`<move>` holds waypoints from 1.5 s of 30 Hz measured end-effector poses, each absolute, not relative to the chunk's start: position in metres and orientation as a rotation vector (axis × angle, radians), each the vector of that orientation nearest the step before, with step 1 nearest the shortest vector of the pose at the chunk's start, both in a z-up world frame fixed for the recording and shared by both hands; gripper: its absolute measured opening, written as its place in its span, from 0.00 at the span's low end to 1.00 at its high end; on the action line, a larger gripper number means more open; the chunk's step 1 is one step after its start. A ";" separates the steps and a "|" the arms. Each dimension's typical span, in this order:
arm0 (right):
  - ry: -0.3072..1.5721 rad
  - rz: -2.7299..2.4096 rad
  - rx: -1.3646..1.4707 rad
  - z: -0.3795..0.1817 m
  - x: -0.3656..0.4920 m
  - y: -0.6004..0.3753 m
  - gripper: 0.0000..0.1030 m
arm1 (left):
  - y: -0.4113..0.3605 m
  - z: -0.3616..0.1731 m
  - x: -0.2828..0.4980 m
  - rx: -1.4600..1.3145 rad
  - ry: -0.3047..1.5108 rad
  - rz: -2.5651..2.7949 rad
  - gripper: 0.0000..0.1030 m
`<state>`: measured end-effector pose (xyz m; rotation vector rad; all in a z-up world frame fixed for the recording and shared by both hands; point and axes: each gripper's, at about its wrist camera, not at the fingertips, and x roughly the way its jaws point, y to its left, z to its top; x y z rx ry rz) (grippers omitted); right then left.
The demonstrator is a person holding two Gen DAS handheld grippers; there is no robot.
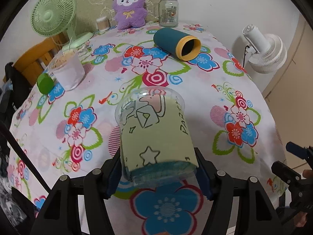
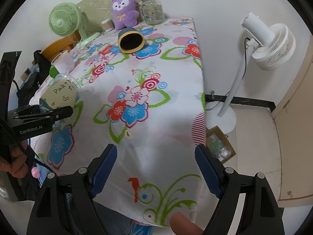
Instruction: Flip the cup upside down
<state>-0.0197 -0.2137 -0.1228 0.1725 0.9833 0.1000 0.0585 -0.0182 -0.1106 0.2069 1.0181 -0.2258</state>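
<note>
A clear plastic cup (image 1: 154, 137) with a pale green printed sleeve is held in my left gripper (image 1: 158, 174). The blue pads press its base from both sides. The cup is tilted with its open rim pointing away and down toward the flowered tablecloth (image 1: 215, 101). In the right wrist view the same cup (image 2: 60, 96) shows at the left, in the left gripper (image 2: 45, 115), above the table's left side. My right gripper (image 2: 156, 168) is open and empty, over the table's near edge.
A dark teal tumbler with a yellow rim (image 1: 176, 44) lies on its side at the back. A glass jar (image 1: 168, 11), purple plush toy (image 1: 129, 11), green fan (image 1: 52, 17), upturned clear cup (image 1: 66, 68) and green lid (image 1: 45, 83) stand around. A white floor fan (image 2: 270, 45) stands right of the table.
</note>
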 end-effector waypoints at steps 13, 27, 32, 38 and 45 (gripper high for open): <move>0.971 0.183 0.147 -0.126 -0.004 -0.182 0.81 | 0.001 -0.087 0.065 0.343 0.924 -0.213 0.65; 0.960 0.243 0.127 -0.125 0.005 -0.156 0.81 | 0.018 -0.065 0.068 0.364 0.868 -0.212 0.63; 0.949 0.264 0.118 -0.127 0.008 -0.143 0.81 | 0.022 -0.056 0.073 0.357 0.865 -0.222 0.63; 0.948 0.293 0.112 -0.129 0.013 -0.132 0.81 | 0.026 -0.053 0.076 0.350 0.868 -0.225 0.63; 0.955 0.304 0.101 -0.130 0.014 -0.126 0.81 | 0.034 -0.063 0.083 0.277 0.972 -0.273 0.81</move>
